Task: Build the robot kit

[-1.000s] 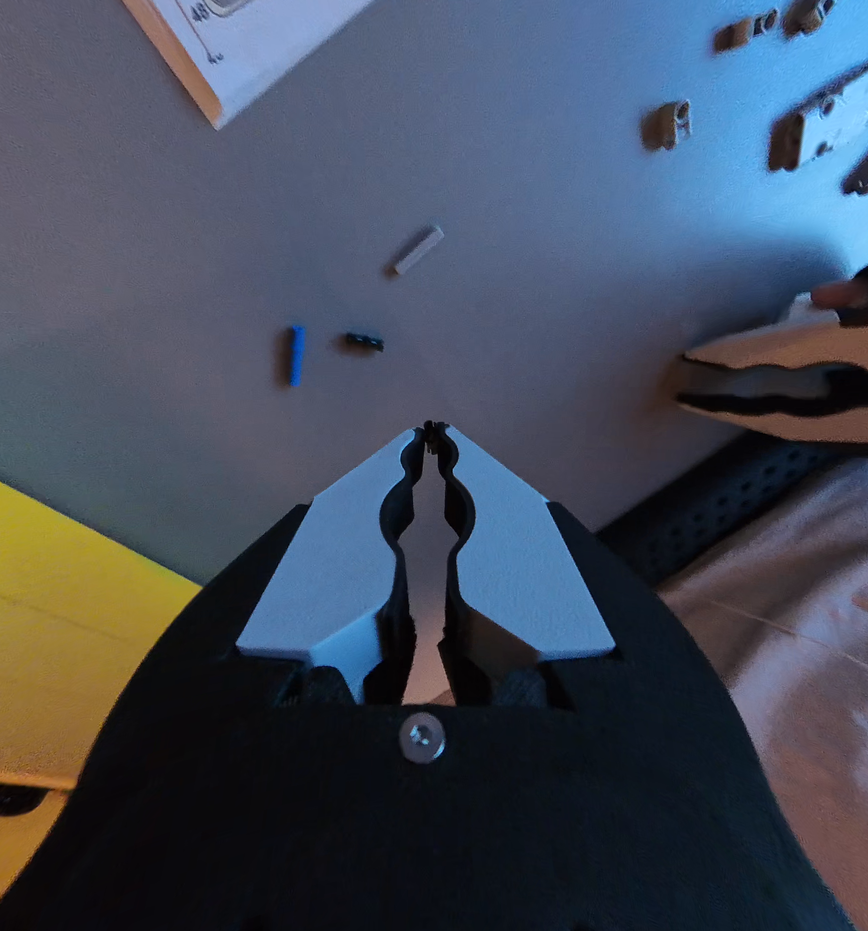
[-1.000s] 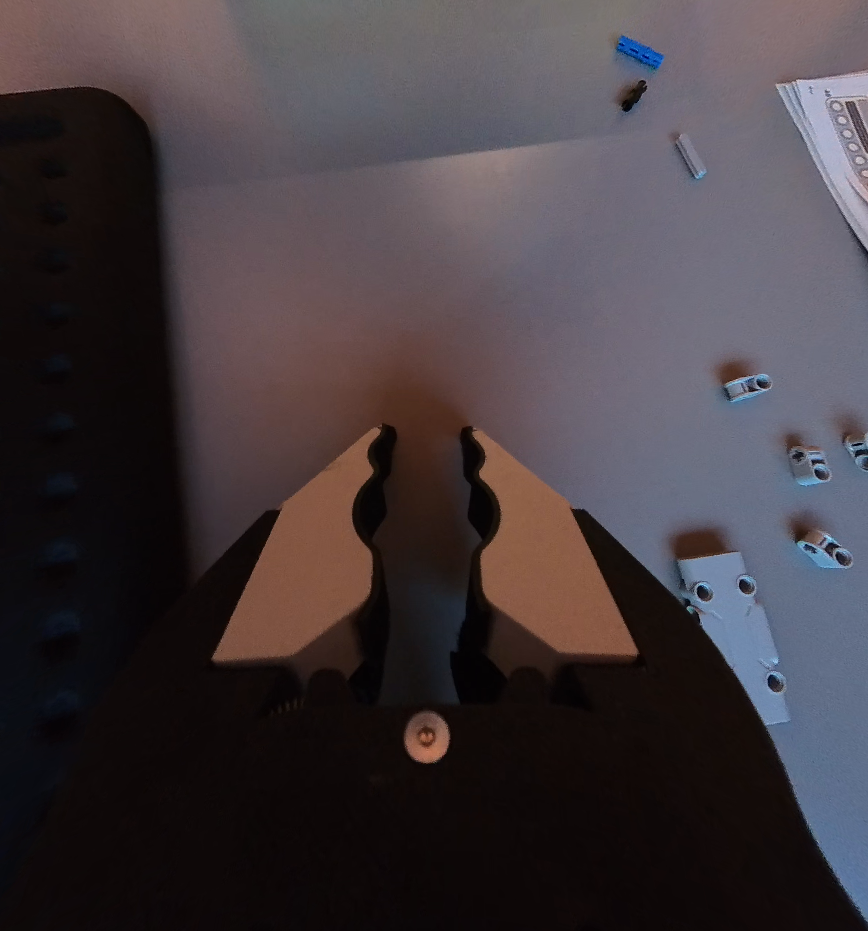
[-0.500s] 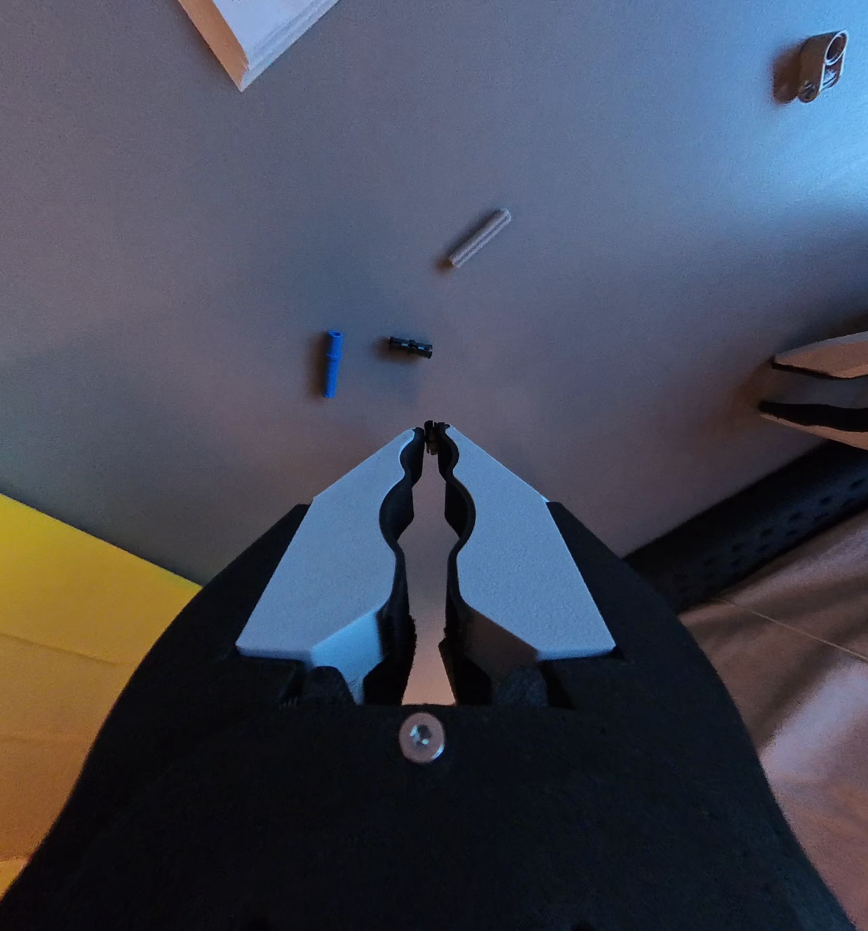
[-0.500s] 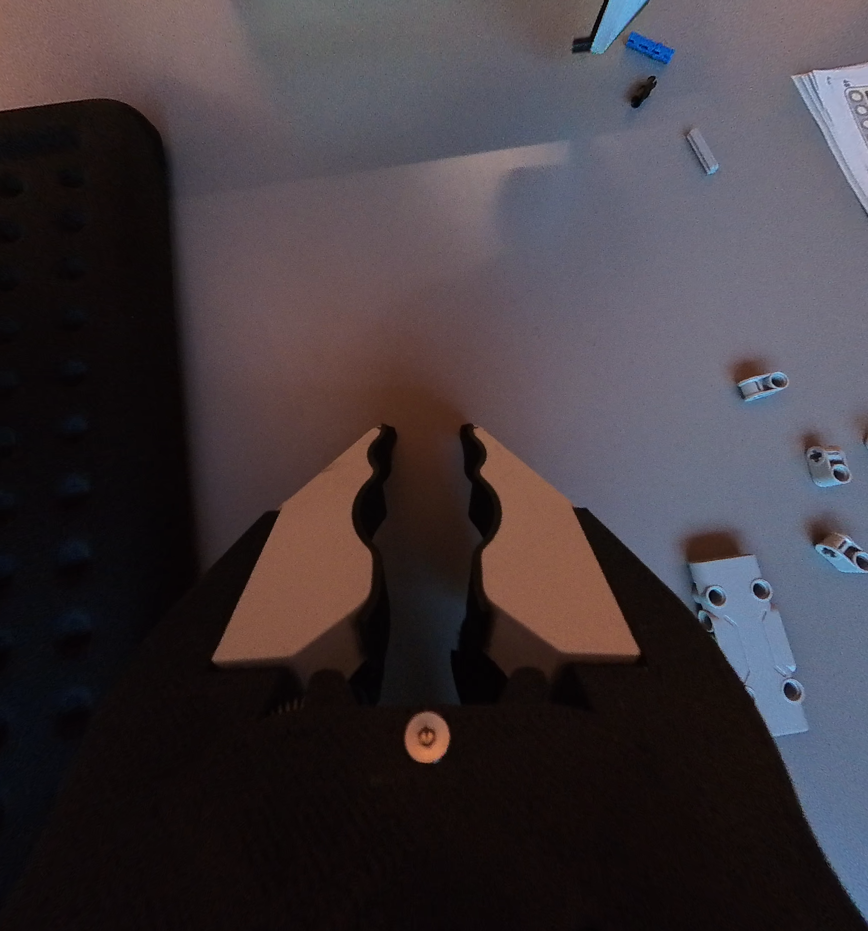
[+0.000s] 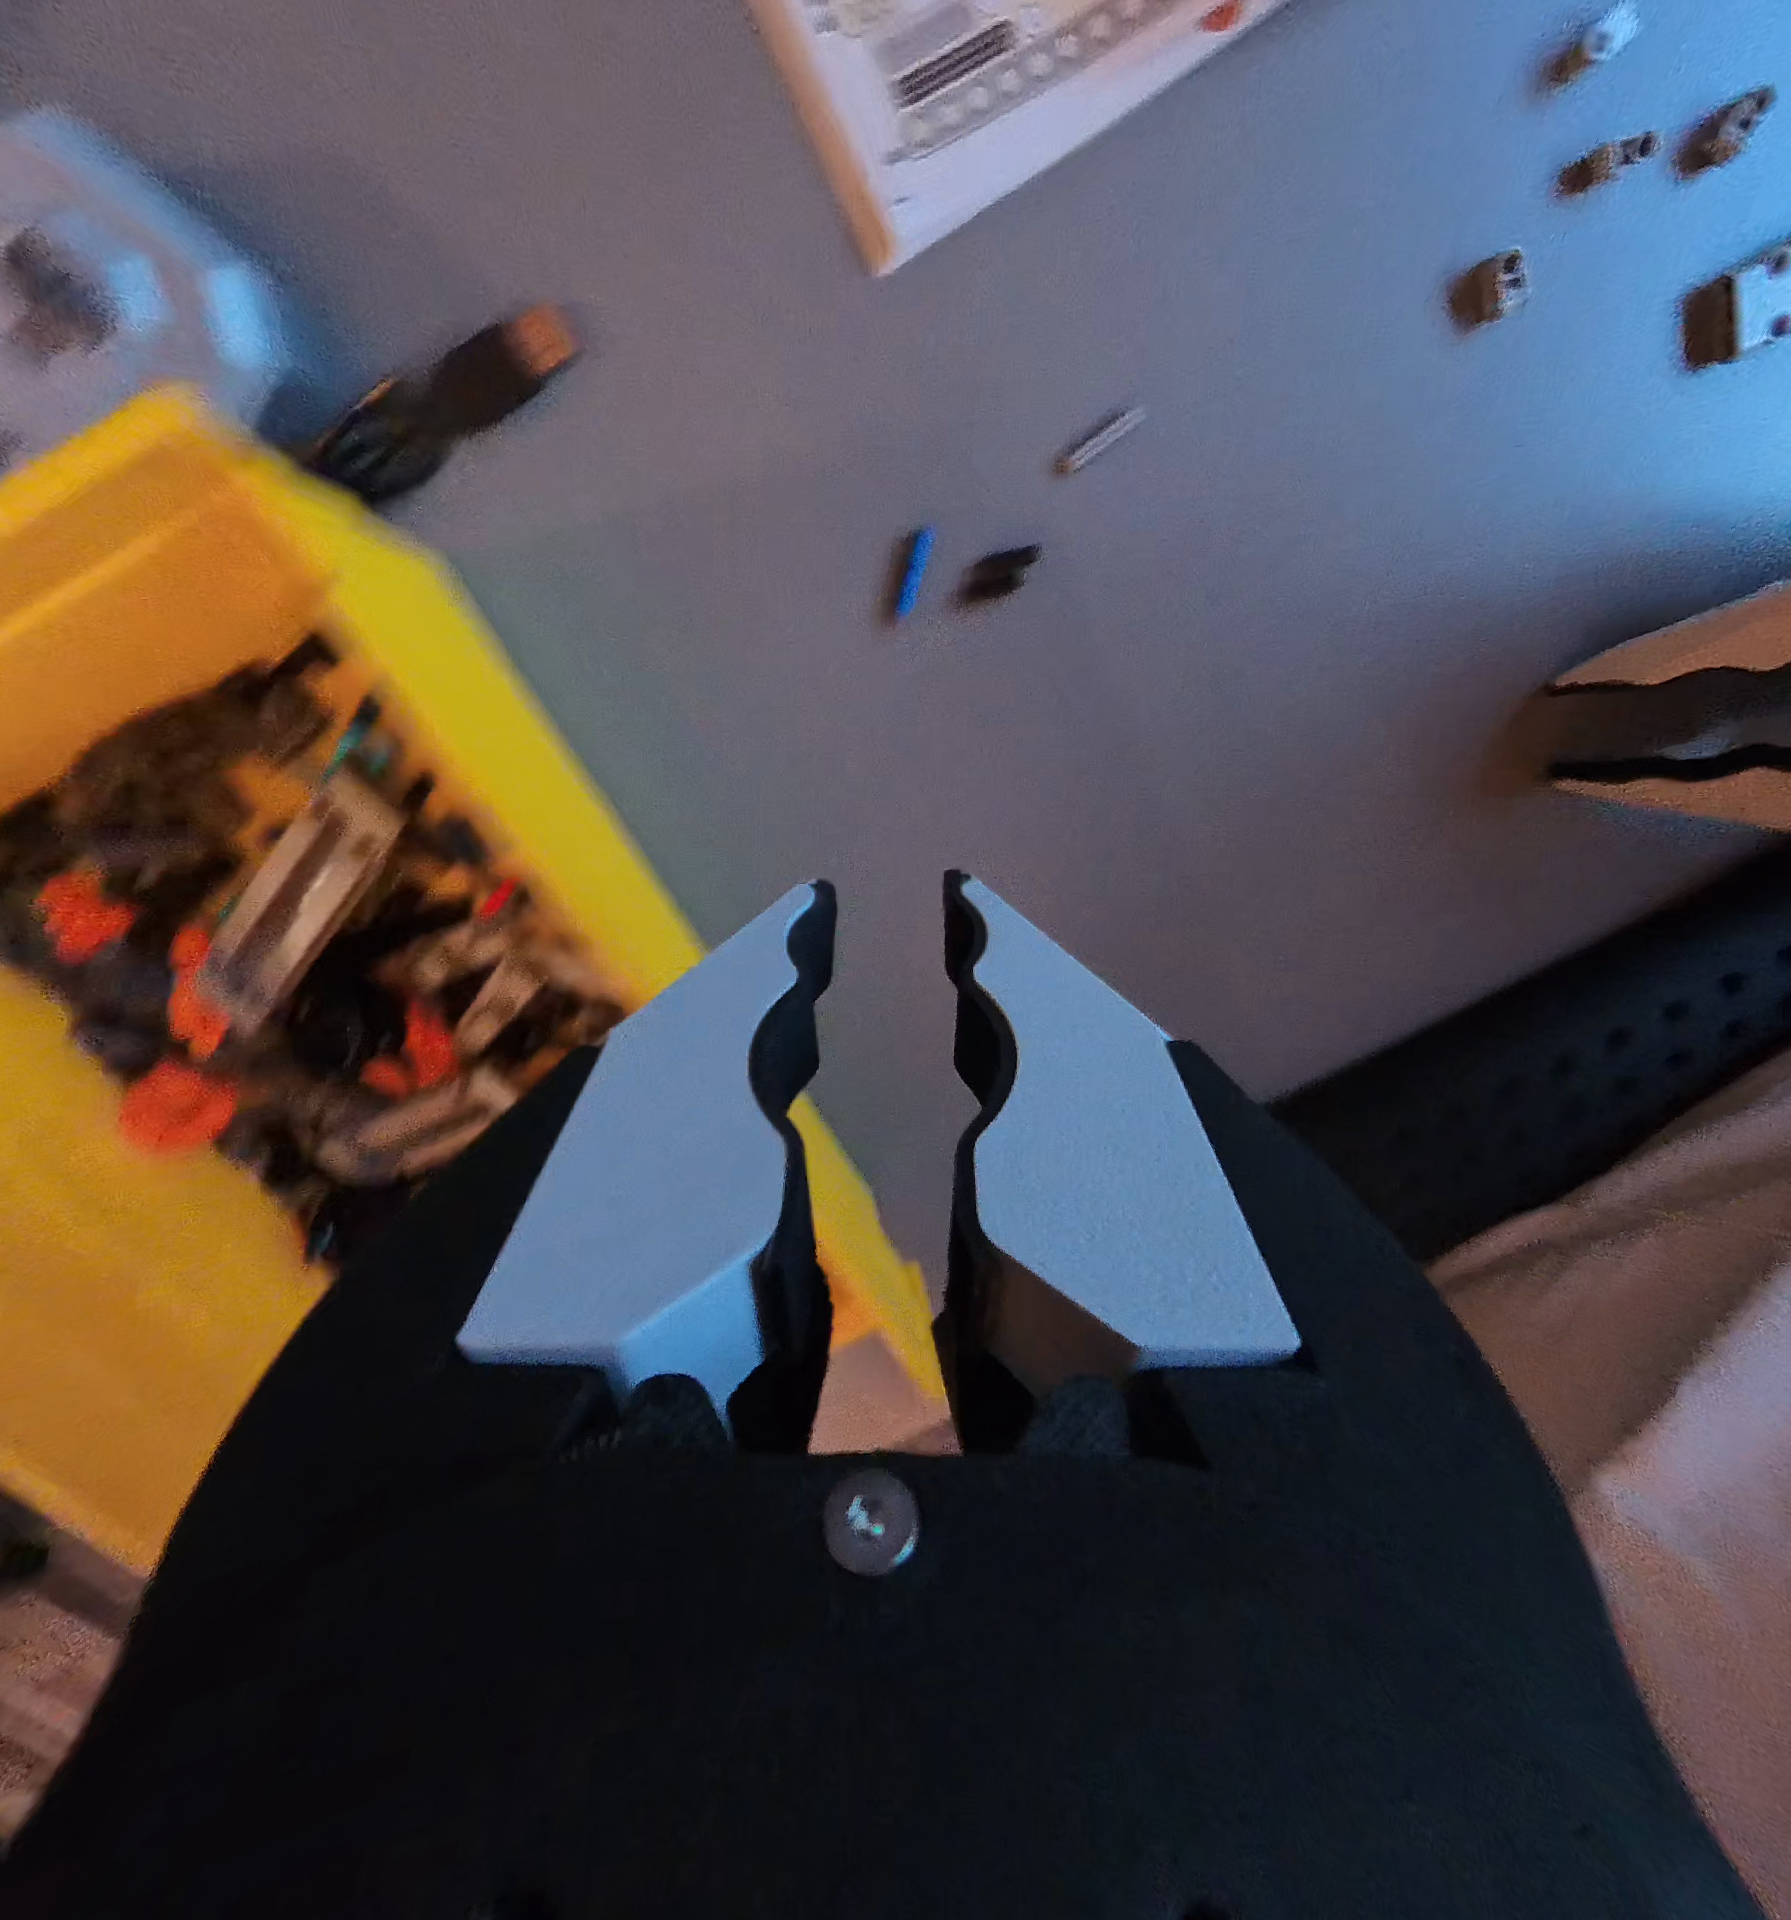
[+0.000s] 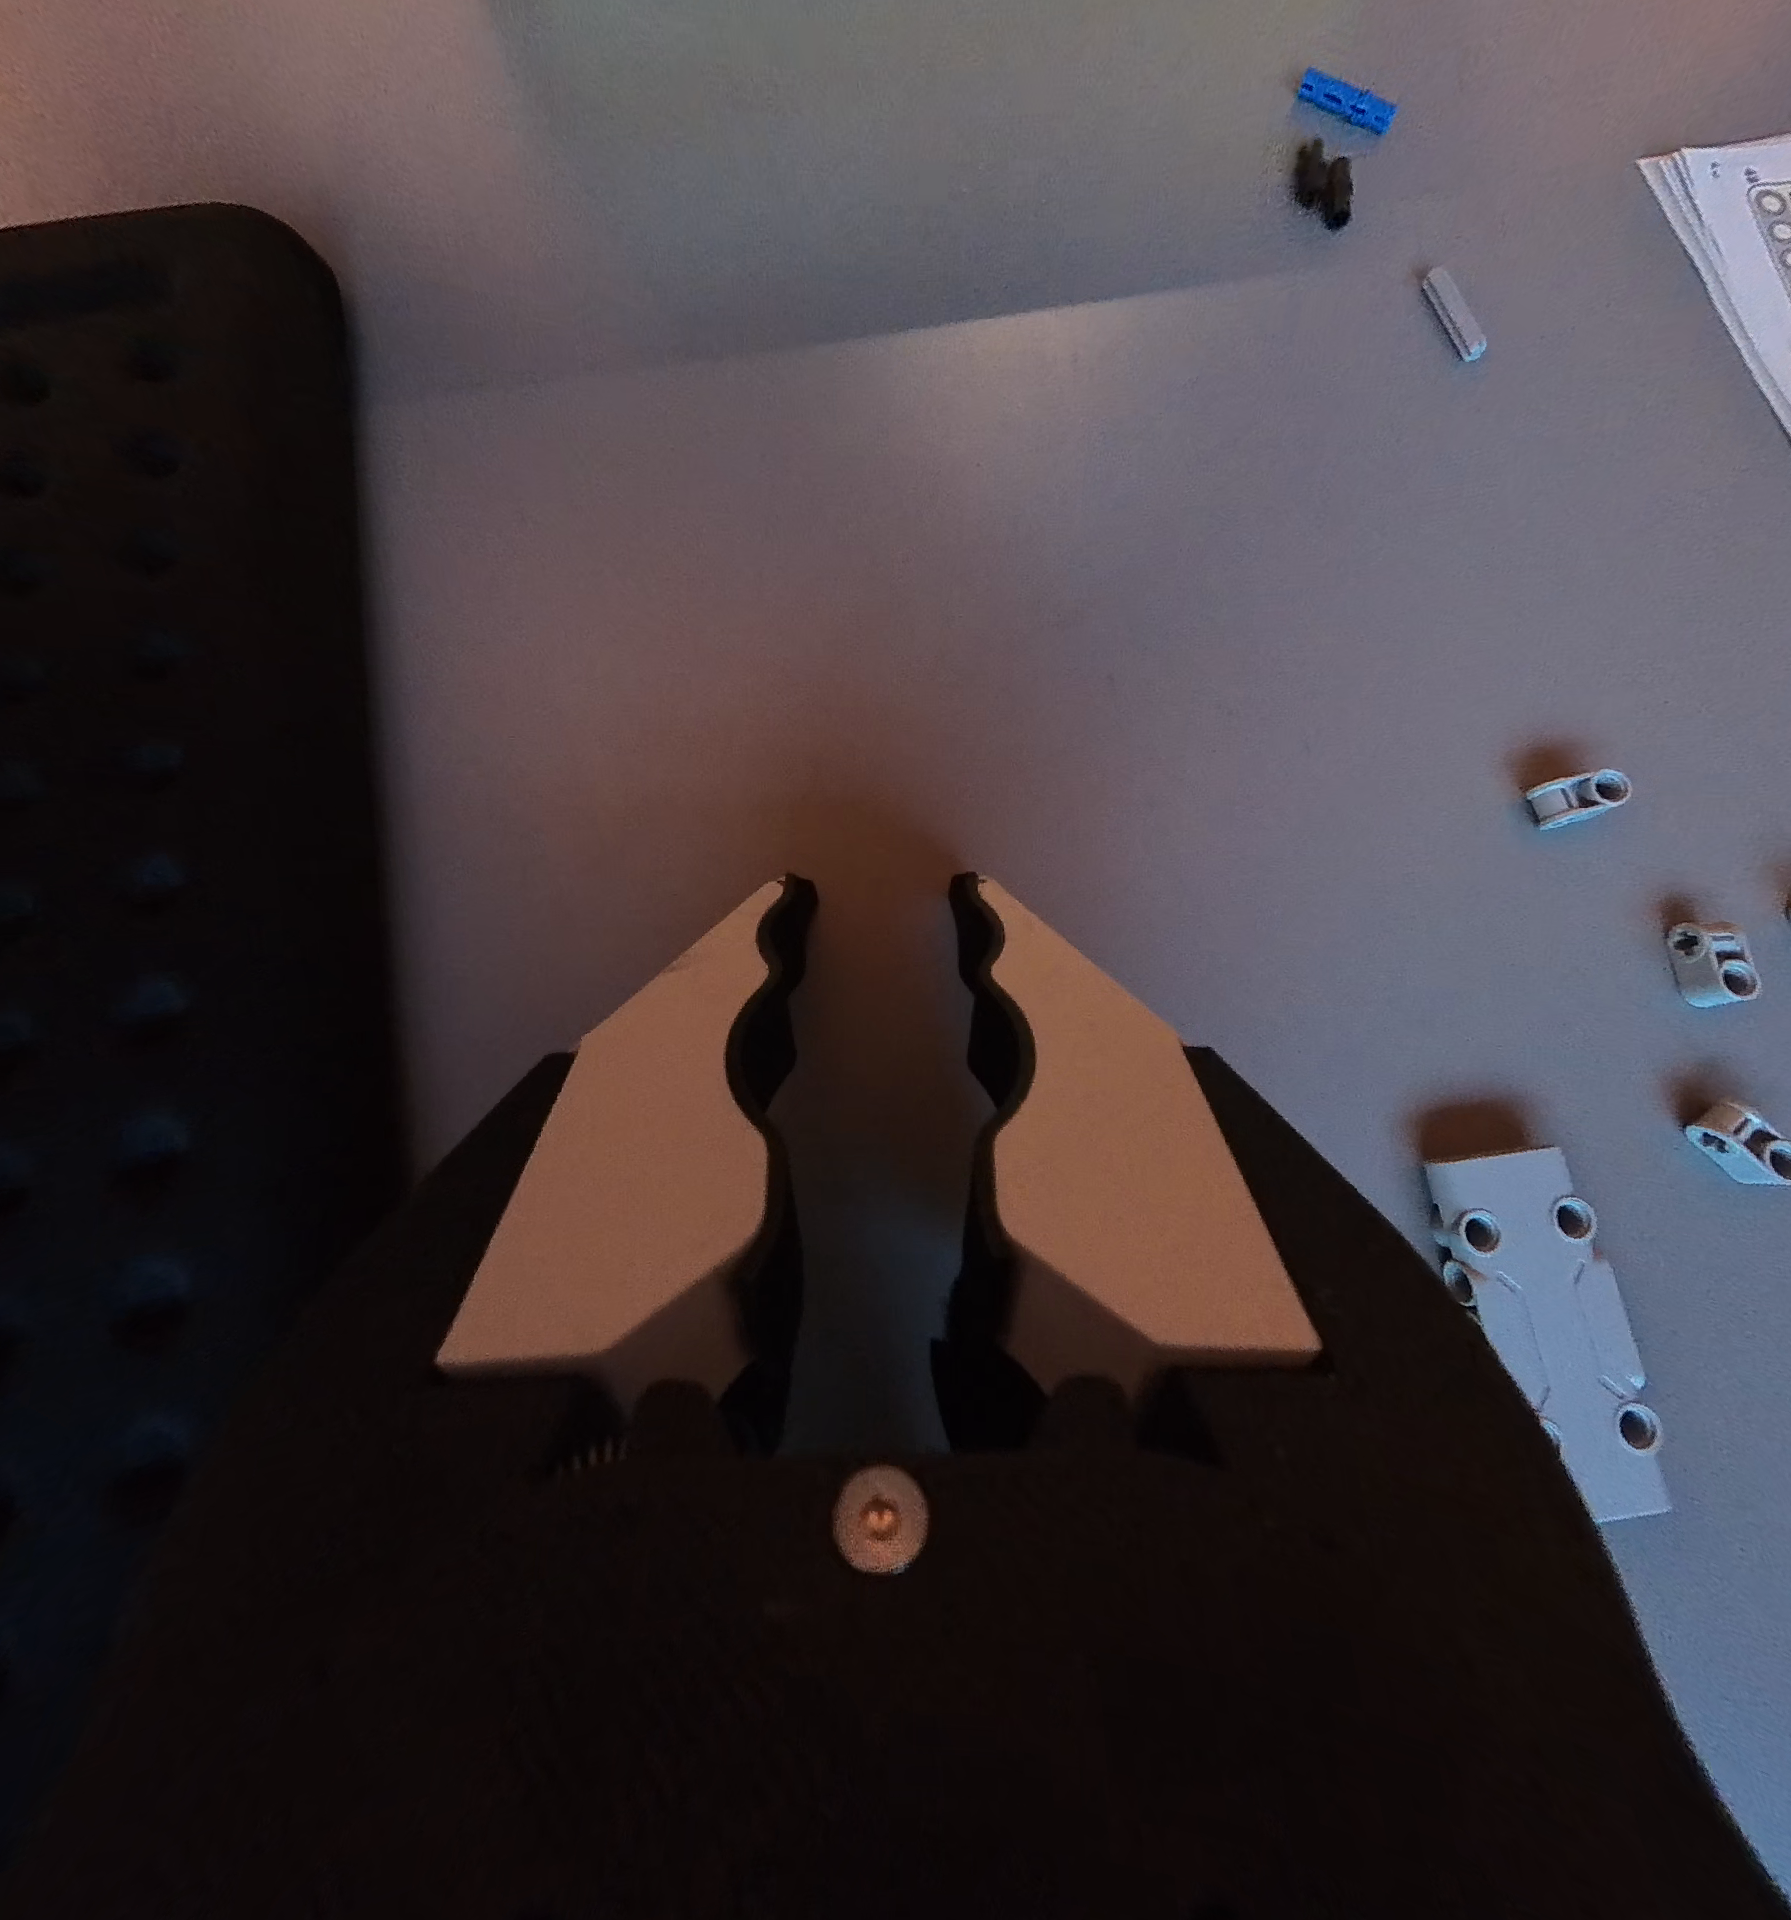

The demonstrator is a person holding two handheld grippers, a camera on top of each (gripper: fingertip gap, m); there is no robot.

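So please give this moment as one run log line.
left gripper: open, empty, beside yellow bin | right gripper: open, empty, over grey table

Blurred parts fill the yellow bin [image 5: 434, 644]; the booklet [image 6: 1764, 312] is cut off by the edge

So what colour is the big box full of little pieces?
Yellow box, seen best in the left wrist view.

grey table [image 6: 1130, 540] strewn with small parts: blue pin [image 6: 1346, 101]; black pin [image 6: 1322, 183]; grey rod [image 6: 1453, 313]; booklet [image 6: 1784, 312]; blurred yellow bin [image 5: 122, 1195] of mixed pieces
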